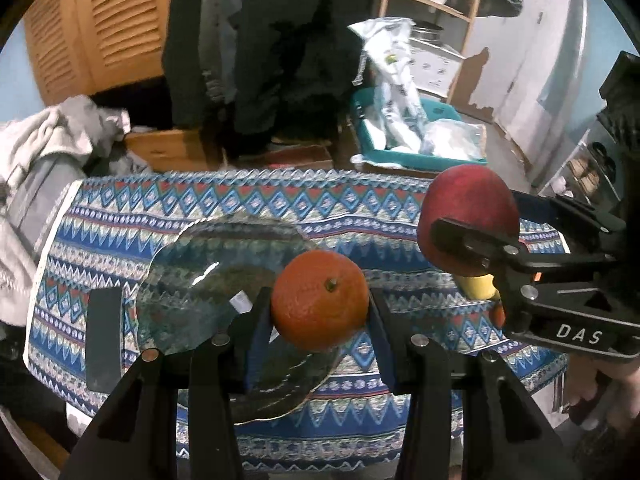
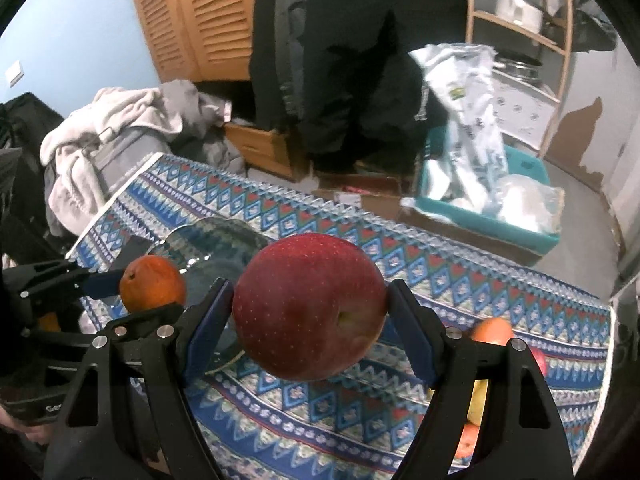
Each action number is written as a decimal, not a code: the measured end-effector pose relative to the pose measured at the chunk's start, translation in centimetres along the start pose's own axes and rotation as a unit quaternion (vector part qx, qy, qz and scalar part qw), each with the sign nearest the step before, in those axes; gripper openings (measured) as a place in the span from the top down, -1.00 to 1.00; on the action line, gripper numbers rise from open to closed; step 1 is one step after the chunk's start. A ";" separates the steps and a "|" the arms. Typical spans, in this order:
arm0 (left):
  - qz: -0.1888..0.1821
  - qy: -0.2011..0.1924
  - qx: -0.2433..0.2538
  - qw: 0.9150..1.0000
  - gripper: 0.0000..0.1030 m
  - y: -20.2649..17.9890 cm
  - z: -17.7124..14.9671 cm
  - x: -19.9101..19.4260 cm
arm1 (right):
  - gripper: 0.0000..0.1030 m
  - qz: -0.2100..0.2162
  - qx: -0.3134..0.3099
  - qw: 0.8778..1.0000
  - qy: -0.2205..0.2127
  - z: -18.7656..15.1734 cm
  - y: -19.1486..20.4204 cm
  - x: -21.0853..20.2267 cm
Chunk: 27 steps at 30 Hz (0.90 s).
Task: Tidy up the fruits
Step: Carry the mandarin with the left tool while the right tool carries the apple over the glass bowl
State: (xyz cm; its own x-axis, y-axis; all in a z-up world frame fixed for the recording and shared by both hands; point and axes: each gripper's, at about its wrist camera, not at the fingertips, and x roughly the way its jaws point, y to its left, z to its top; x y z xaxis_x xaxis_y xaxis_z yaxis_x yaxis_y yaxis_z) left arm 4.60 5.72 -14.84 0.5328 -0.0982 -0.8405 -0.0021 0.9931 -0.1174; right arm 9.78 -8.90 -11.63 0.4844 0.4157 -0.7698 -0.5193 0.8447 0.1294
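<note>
My left gripper [image 1: 320, 312] is shut on an orange mandarin [image 1: 320, 300], held in the air over the near edge of a clear glass plate [image 1: 192, 280] on the patterned cloth. In the right wrist view the same mandarin [image 2: 154, 284] and left gripper [image 2: 132, 292] show at the left, above the glass plate [image 2: 216, 248]. My right gripper [image 2: 308, 316] is shut on a big red apple [image 2: 308, 308], lifted above the cloth to the right of the plate. That apple [image 1: 468, 220] and the right gripper [image 1: 472, 236] appear at the right of the left wrist view.
A blue patterned tablecloth [image 1: 360, 216] covers the table. Other fruit lies at the table's right: a yellow one [image 1: 478, 286] and orange and red ones [image 2: 494, 330]. A dark flat object [image 1: 104, 336] lies left of the plate. Beyond the table are a teal basket [image 2: 520, 224] and laundry [image 2: 112, 120].
</note>
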 end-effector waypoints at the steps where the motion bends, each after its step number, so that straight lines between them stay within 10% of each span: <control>1: 0.000 0.003 -0.006 1.000 0.10 0.6 -0.1 0.2 | -0.53 0.002 -0.003 1.000 0.004 0.2 0.4 0.6; 27: 0.067 0.084 -0.074 0.991 0.09 9.7 -3.7 7.1 | -0.53 0.059 -0.028 0.992 0.108 0.1 7.3 12.6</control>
State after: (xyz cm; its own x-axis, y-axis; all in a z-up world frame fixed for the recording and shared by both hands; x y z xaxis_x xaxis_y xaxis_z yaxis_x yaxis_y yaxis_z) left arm 5.29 14.47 -23.91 0.3701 0.0124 -0.9289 -0.1936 0.9790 -0.0641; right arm 12.14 2.59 -20.34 0.2588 0.4235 -0.8682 -0.6045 0.7720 0.1964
